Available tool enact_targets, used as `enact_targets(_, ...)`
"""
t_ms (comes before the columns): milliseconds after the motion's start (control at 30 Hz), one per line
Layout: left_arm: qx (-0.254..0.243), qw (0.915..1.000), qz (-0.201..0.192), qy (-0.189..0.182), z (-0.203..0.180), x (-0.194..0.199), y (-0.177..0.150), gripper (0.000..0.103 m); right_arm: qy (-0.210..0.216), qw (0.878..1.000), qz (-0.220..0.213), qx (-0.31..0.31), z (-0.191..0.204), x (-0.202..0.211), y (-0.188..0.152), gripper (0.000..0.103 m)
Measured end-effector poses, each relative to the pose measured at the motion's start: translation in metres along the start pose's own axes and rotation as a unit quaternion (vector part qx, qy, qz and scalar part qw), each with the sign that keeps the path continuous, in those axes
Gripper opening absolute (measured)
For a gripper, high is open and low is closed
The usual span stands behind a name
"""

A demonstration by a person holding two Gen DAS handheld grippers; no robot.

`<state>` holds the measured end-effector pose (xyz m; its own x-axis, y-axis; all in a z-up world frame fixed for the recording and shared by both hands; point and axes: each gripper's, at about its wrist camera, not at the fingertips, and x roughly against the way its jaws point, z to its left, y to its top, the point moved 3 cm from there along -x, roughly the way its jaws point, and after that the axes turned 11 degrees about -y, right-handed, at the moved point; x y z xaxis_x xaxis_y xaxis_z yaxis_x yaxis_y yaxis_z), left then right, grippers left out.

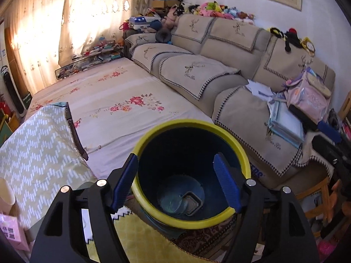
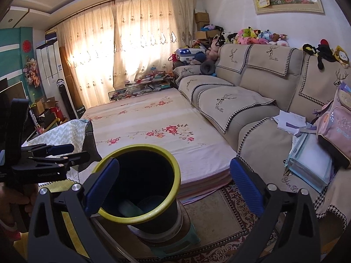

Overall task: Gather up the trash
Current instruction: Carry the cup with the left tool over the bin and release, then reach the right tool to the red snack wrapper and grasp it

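Note:
A dark blue trash bin with a yellow rim (image 1: pixel 239 151) stands in front of the sofa; it also shows in the right wrist view (image 2: pixel 175 164). At its bottom lie a small black tray (image 1: pixel 191 202) and a clear plastic piece (image 1: pixel 170 201). My left gripper (image 1: pixel 175 182) is open and empty, directly above the bin's mouth. My right gripper (image 2: pixel 173 184) is open and empty, over the bin's right side. The left gripper shows at the left edge of the right wrist view (image 2: pixel 63 153).
A flowered mattress (image 2: pixel 158 131) lies behind the bin. A beige sofa (image 2: pixel 237 100) runs along the right with papers (image 2: pixel 289 120), a folder (image 2: pixel 311 166) and a pink backpack (image 2: pixel 335 129). A patterned cloth covers a table (image 1: pixel 37 144) at left. A rug (image 2: pixel 219 219) lies below.

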<state>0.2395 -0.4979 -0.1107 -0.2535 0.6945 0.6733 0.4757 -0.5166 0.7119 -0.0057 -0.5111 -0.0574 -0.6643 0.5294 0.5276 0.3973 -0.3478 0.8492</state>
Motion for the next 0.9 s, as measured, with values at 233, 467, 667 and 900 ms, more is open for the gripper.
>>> enact_targets(233,0.025,0.9981,-0.054,0.015,0.001,0.085,-0.026,0.079,0.020,1.000,0.003,0.009,0.017,0.002,-0.003,0.096)
enact_targets(467,0.075,0.9880,-0.115,0.070,0.022,0.202,-0.086,0.087,0.067,0.997,0.004,0.040,0.063,0.008,-0.005,0.096)
enact_targets(667,0.132,0.9660,-0.158,0.157,0.052,0.296,-0.142,0.090,0.146,0.985,0.015,0.088,0.137,0.019,-0.017,0.096)
enact_targets(900,0.179,0.9332,-0.178,0.256,0.085,0.385,-0.211,0.092,0.251,0.954,0.050,0.155,0.246,0.038,-0.046,0.096)
